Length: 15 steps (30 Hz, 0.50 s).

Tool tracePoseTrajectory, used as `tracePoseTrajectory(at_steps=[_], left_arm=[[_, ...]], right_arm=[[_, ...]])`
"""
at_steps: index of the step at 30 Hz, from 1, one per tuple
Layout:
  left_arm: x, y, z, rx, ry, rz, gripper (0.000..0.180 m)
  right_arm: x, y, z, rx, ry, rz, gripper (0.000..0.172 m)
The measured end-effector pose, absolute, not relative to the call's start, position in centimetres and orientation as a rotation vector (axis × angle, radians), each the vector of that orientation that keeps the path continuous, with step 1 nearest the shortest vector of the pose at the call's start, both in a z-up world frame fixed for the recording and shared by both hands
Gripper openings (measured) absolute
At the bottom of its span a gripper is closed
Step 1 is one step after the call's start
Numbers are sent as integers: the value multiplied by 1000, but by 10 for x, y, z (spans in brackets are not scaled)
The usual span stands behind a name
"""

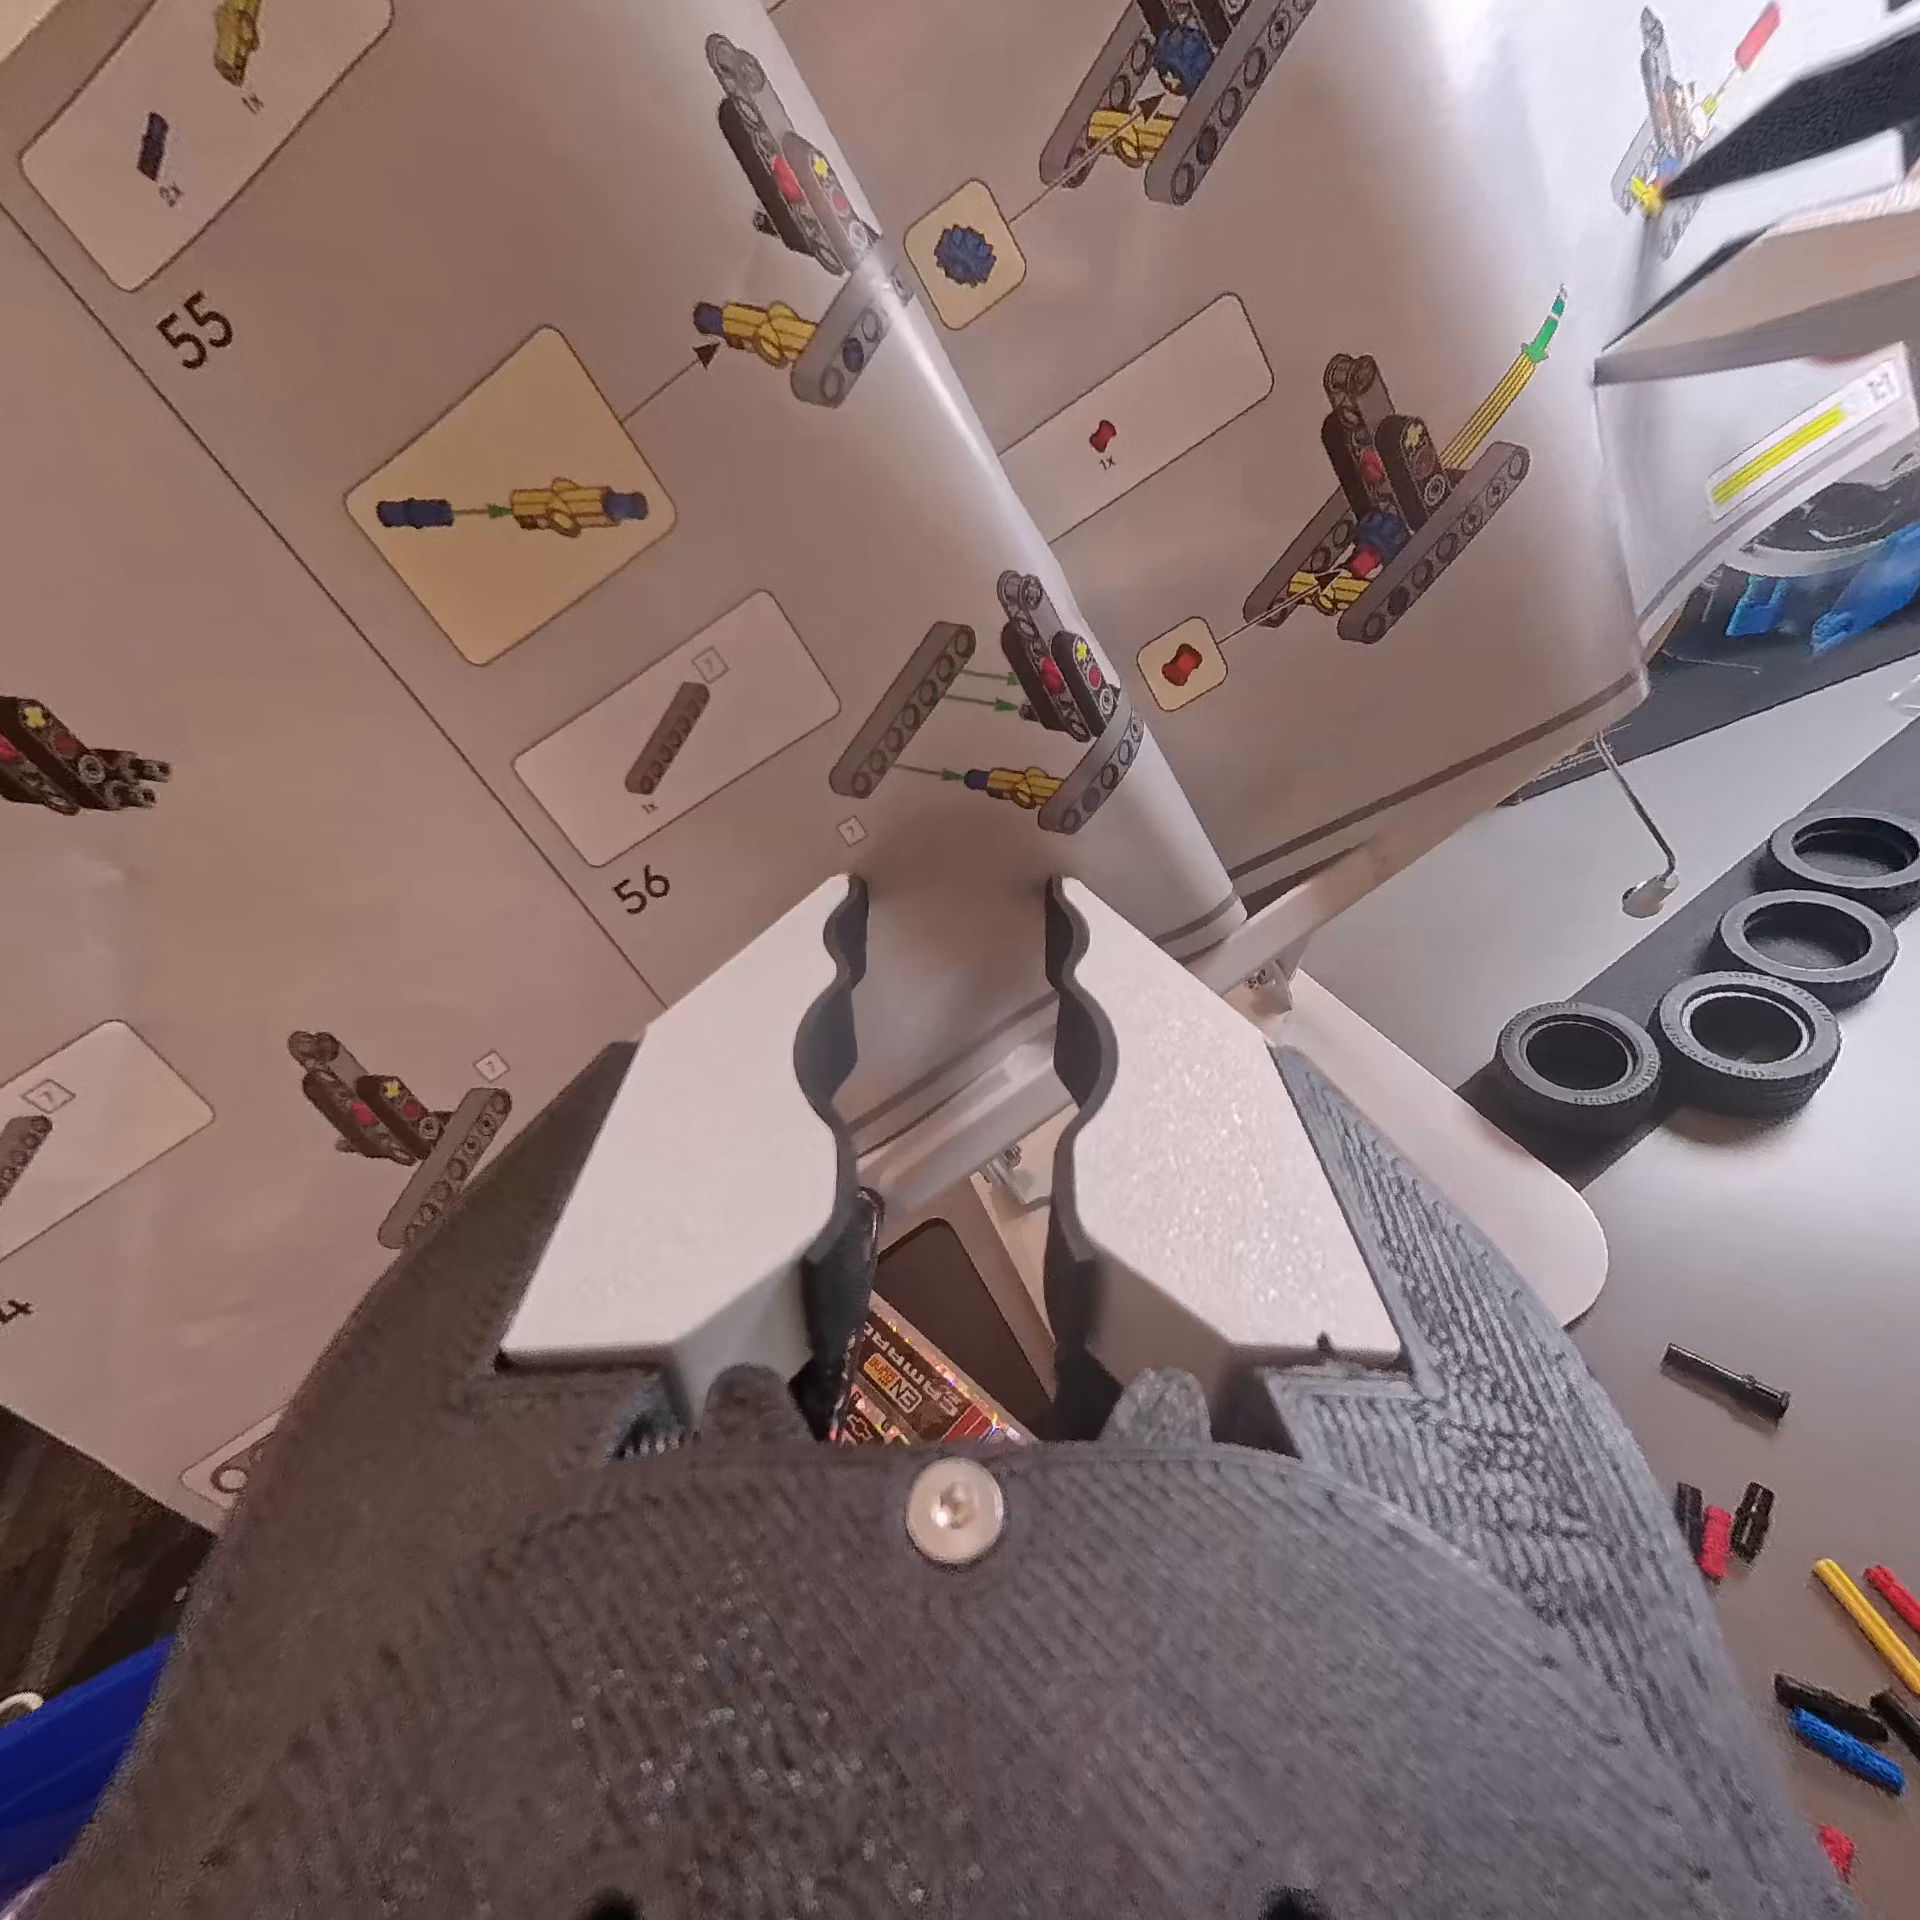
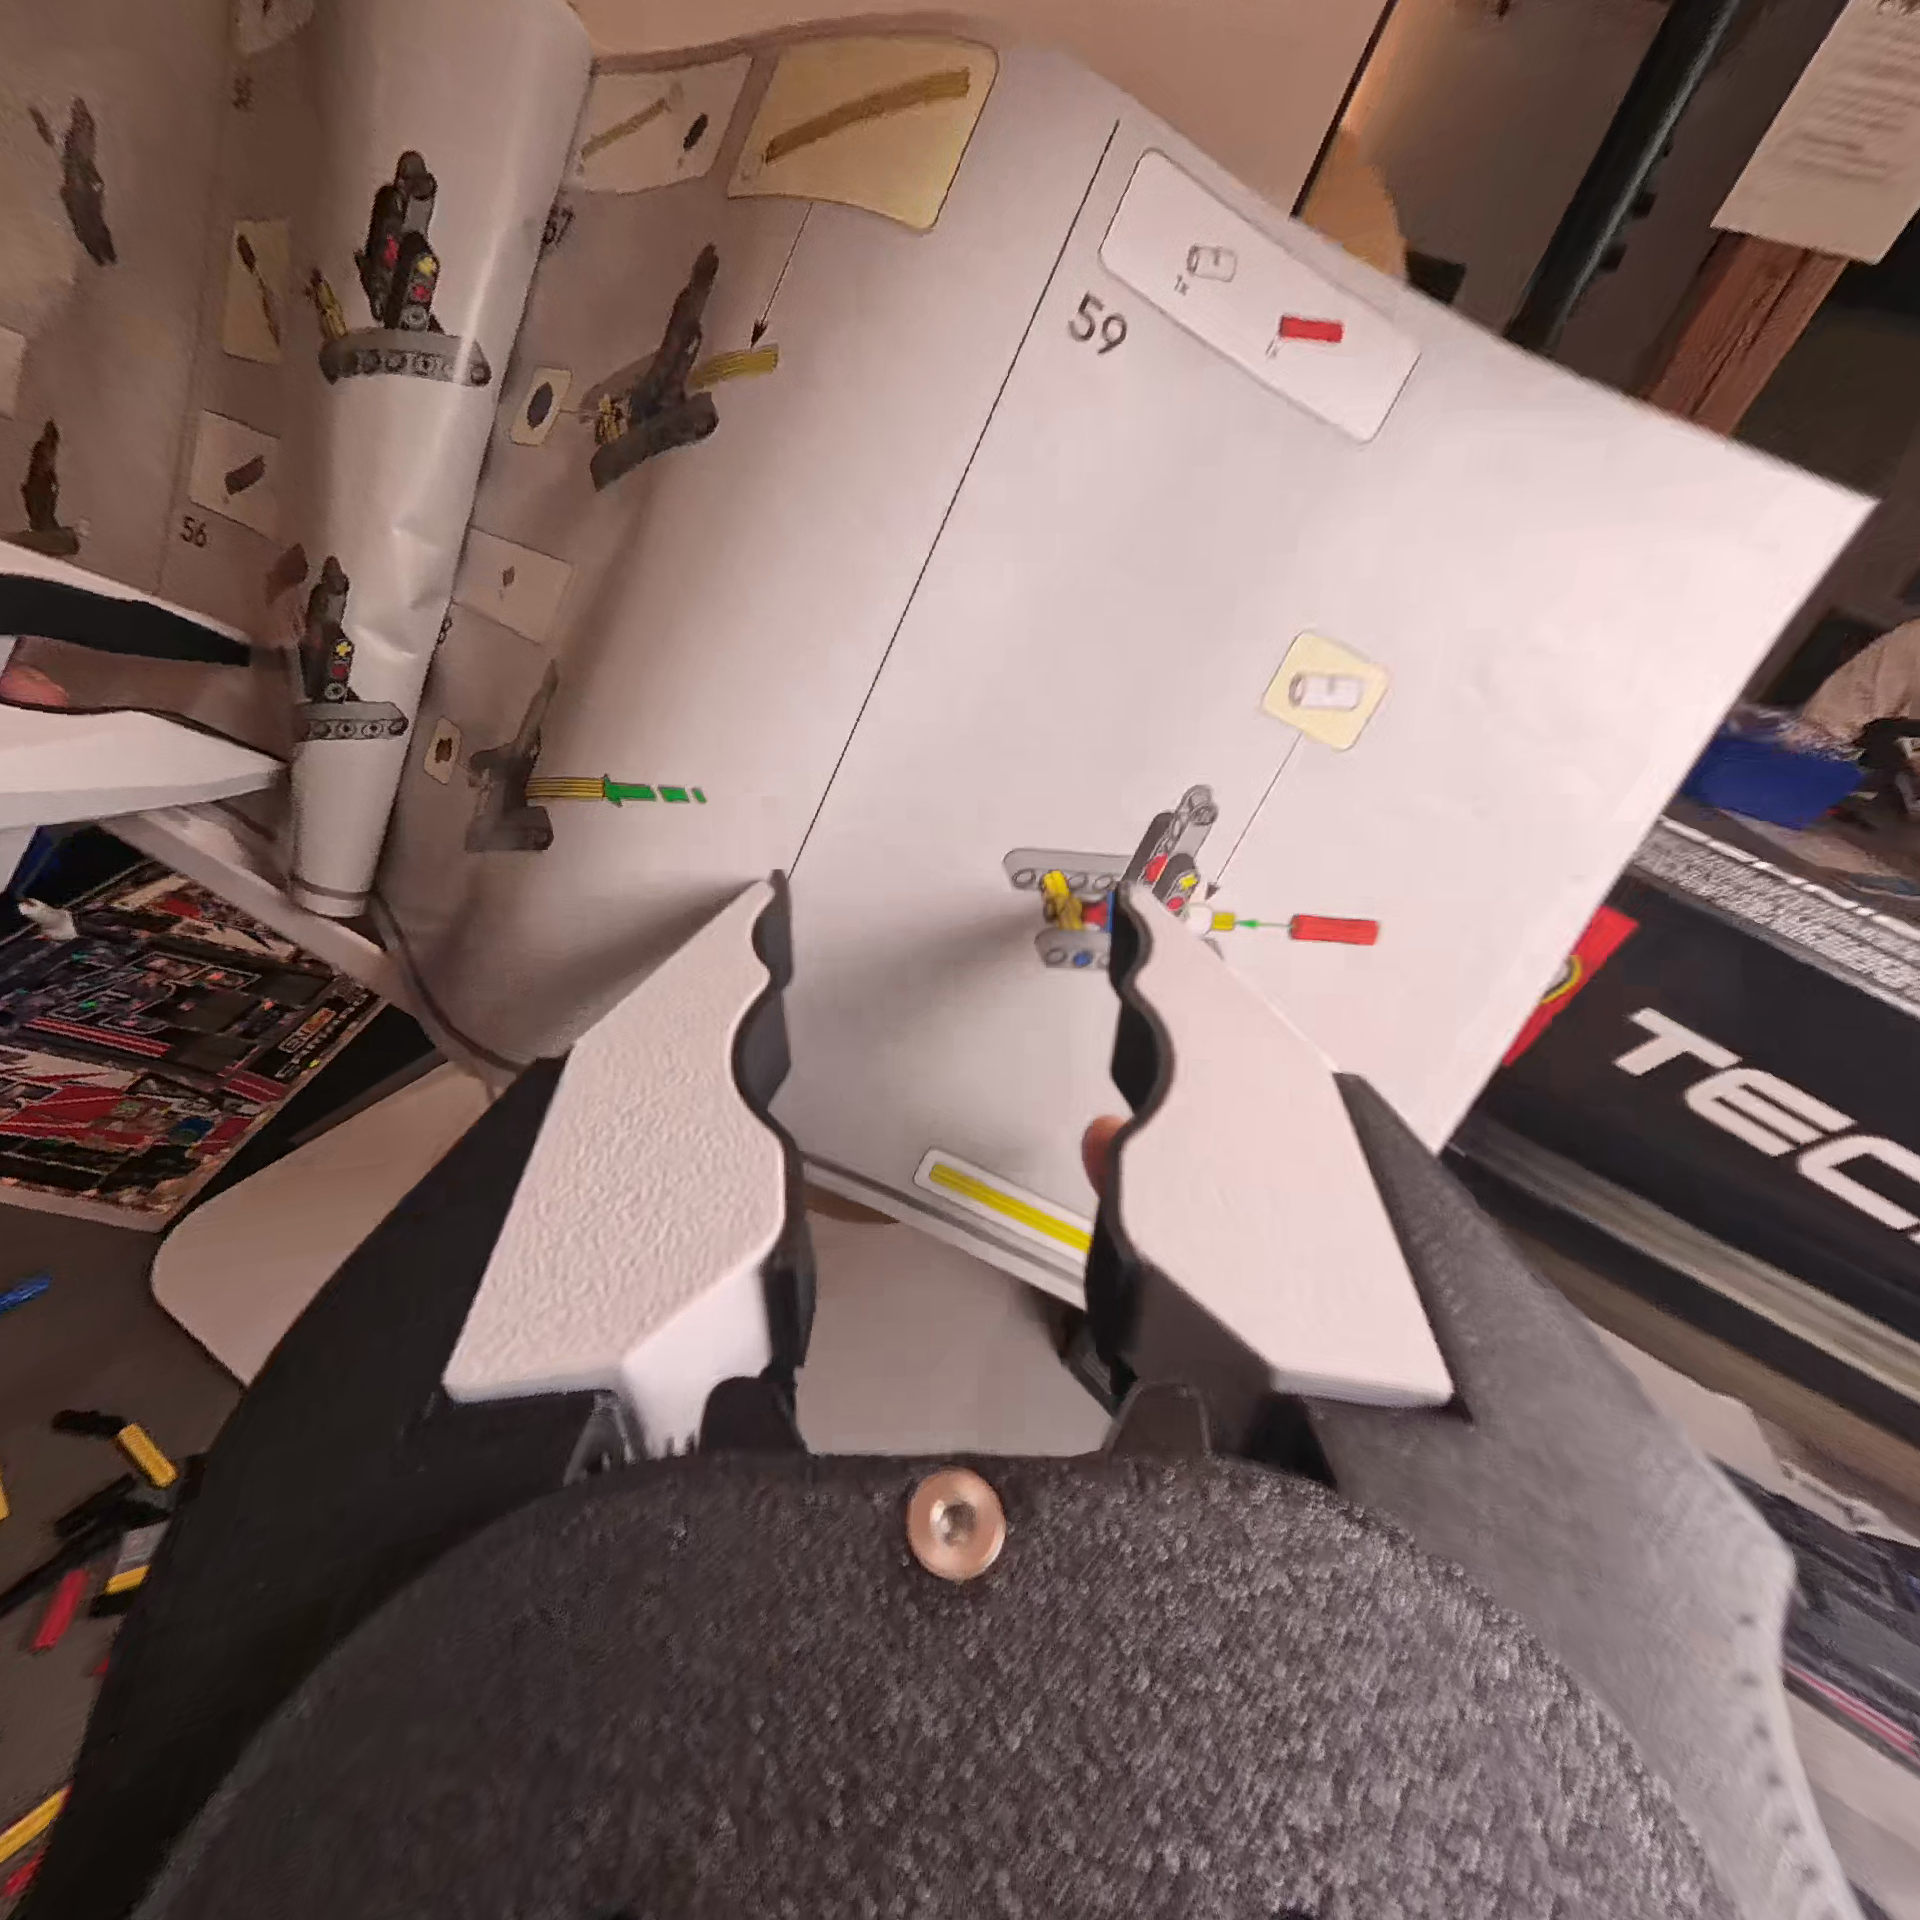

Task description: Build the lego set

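The left gripper [image 1: 954,894] is held at the open booklet [image 1: 436,644], fingers parted, nothing gripped. The right gripper [image 2: 951,899] is likewise spread before a raised page [image 2: 1351,582], nothing gripped. Four tyres [image 1: 1714,1023] and loose pins [image 1: 1849,1600] are noted on the counter [image 1: 1714,1278].

A: Room ahead of left gripper [image 1: 954,904]?
B: Little. Open instruction booklet [image 1: 468,623] on its white stand [image 1: 1496,1226] blocks the front; jaws apart, nothing between.
A: Right gripper [image 2: 951,904]?
B: Same, a raised page [image 2: 1351,582] fills its front.
A: Desk [image 1: 1714,1299] to the right?
B: Bare strip betw. stand base and four black tyres [image 1: 1704,997]; loose pins [image 1: 1829,1621] nr the edge.
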<state>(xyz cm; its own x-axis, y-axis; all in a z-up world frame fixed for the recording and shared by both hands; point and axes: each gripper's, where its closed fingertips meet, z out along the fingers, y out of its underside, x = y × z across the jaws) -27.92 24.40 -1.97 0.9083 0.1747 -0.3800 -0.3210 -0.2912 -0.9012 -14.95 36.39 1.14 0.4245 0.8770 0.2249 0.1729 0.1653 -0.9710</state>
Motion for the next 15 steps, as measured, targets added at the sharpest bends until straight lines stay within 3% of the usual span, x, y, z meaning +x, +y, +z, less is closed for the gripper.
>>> tracePoseTrajectory(at_steps=[5, 8, 11, 13, 15], left_arm=[[-284, 244, -19, -1796, 125, 507, 32], [-285, 245, -19, -1783, 119, 511, 31], [-285, 245, -19, -1772, 112, 511, 31], [-285, 245, -19, -1769, 107, 502, 31], [-285, 244, -19, -1777, 108, 495, 31]], right_arm=[[-160, 368, 23, -1450, -1091, 780, 122], [-171, 363, 15, -1474, -1179, 642, 131], [-174, 361, 14, -1445, -1154, 546, 124], [-176, 357, 17, -1408, -1144, 521, 110], [-178, 345, 21, -1335, -1160, 488, 71]])
